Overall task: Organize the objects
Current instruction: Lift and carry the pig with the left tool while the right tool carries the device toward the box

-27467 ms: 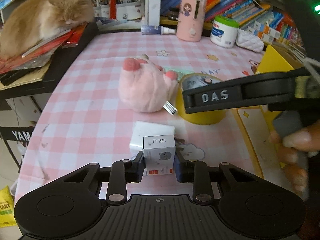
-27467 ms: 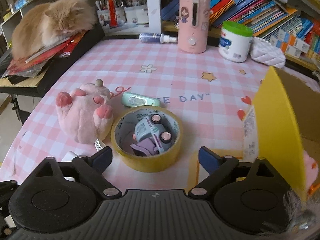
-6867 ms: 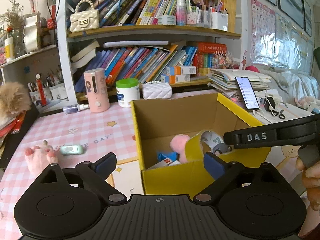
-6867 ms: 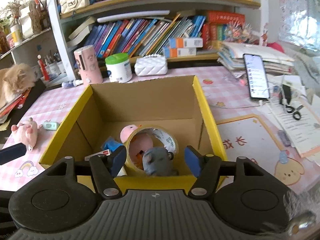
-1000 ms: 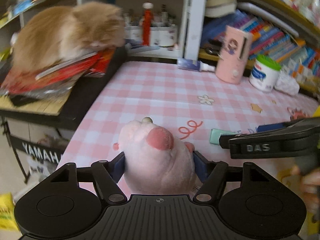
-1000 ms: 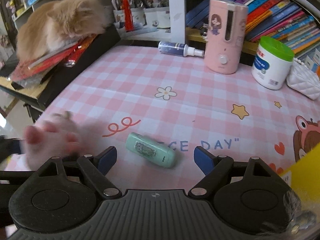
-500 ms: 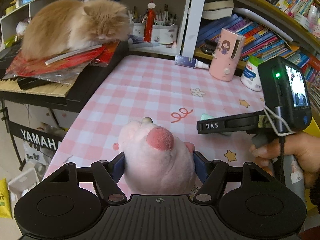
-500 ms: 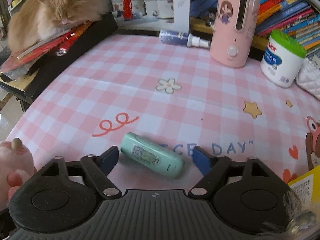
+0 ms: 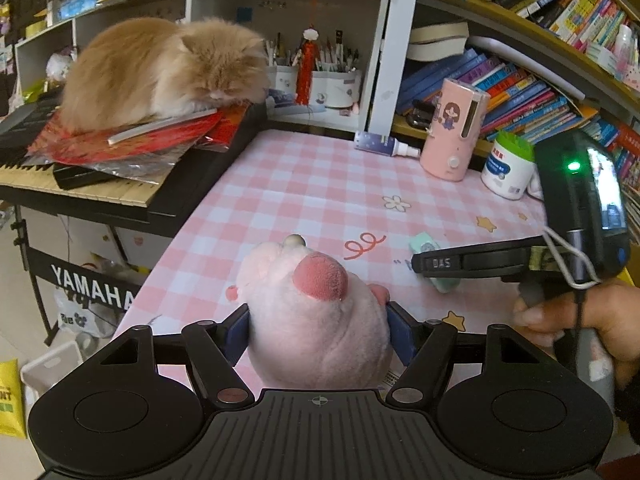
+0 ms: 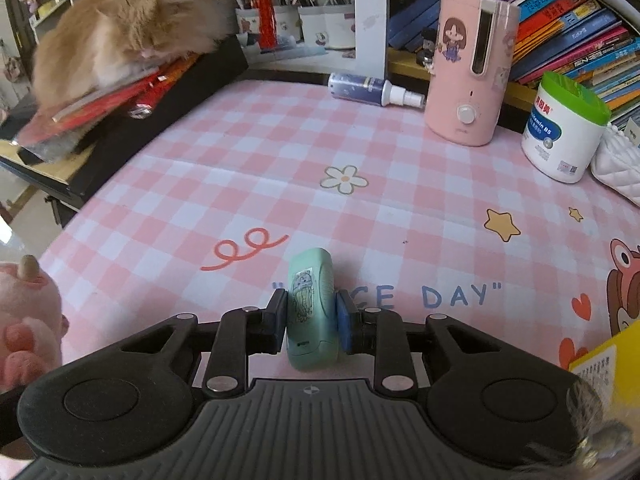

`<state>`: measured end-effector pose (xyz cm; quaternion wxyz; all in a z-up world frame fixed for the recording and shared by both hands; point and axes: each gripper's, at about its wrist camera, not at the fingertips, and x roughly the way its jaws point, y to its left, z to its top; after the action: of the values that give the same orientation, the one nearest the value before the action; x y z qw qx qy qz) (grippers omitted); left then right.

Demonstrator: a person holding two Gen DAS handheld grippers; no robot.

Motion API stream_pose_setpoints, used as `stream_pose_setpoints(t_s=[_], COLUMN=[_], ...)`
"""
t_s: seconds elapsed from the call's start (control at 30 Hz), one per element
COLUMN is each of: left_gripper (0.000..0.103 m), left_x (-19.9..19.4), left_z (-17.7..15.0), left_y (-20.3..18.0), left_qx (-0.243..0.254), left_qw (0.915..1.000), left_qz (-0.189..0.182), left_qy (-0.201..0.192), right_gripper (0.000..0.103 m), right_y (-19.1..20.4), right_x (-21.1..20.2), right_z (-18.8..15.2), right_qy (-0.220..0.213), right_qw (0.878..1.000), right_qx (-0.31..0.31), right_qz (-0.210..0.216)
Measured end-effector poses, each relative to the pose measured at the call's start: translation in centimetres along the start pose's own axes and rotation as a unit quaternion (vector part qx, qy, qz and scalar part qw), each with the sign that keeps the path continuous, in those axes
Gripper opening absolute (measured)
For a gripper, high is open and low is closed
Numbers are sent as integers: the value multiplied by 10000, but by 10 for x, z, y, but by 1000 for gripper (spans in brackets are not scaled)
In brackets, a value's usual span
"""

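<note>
Pink checked cloth covered the surface (image 10: 248, 152), with an orange cat (image 9: 160, 68) lying on red papers beside it. At the near left edge the left tool (image 9: 318, 334) gripped a pink plush toy (image 9: 316, 320) between its blue pads. To the right, the right tool (image 10: 312, 322) was closed on a mint-green case (image 10: 310, 304) (printed with a small cartoon), above the "DAY" lettering.

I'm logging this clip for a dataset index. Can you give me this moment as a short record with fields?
surface: pink checked tablecloth
left gripper: shut on pink plush toy
right gripper: shut on mint green case
bystander: orange cat lying on red papers beside the table
back edge: pink humidifier, green-lidded tub, spray bottle on its side
</note>
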<state>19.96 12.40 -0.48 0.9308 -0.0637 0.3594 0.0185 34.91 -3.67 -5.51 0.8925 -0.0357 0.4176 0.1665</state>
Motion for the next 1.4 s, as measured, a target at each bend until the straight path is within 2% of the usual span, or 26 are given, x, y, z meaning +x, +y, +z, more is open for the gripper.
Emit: stream_pose_setpoints(t_s=[0.3,0.57,0.97,1.4], left_gripper=[70,70,70,70], left_x=[-14,-44,-87,-137], left_z=[-4,-15,-46,-92], left_y=[2,8,23,32], left_qx=[-64,-19,55,261], left_qw=[9998,9991,9979,9961], left_qz=[-82,-293,-515,-803], left_qy=[-187,-306,-384,-264], right_gripper=[24,24,24,24], right_y=[13,15,34,65], right_x=[-44,-92,-150,-200], right_z=[-7,-29,-78,-141], right_qy=[-185,-326,-393,-353], right_qw=[9995,9991,9987,9981], right_qx=[13,120,319,490], right_qz=[257,254,97,-139])
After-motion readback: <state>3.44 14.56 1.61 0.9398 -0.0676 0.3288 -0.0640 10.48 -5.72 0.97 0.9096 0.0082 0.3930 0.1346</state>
